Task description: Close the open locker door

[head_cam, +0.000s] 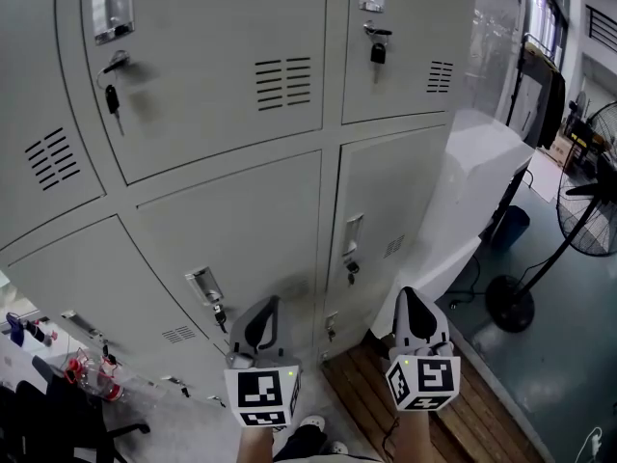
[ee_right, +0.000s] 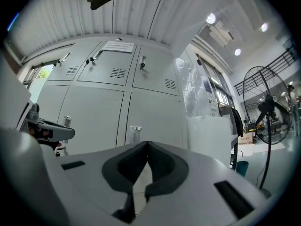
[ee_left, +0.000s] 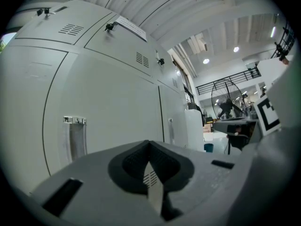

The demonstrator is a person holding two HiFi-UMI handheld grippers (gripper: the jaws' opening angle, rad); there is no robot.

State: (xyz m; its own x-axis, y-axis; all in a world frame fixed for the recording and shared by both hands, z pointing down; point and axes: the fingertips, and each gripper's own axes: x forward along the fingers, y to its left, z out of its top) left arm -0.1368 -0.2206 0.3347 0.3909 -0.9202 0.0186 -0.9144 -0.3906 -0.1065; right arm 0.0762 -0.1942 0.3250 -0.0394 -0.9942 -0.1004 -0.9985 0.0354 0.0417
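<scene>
I'm facing the tall bank of pale grey metal lockers (head_cam: 222,210), which fills most of the head view. From here I cannot tell which door is open: every panel appears to lie flush. The nearest are two lower-row doors, the middle grey door (head_cam: 241,230) just beyond the left gripper (head_cam: 262,316) and the right-hand grey door (head_cam: 386,201) just beyond the right gripper (head_cam: 415,314). Neither gripper touches the steel. Both point level at the lockers, and in each gripper view the dark jaws are pressed together at the tips with nothing between them. A big white wrapped block (head_cam: 482,181) leans against the bank's right end. Below it is a grey-green painted floor (head_cam: 569,374), with a strip of brown wooden planks (head_cam: 482,422) under my right side and a black pedestal fan (head_cam: 588,201) well apart at the right edge. Small black keys (head_cam: 113,99) hang from the upper locks. The clutter at lower left is cut off and too small to make out.
</scene>
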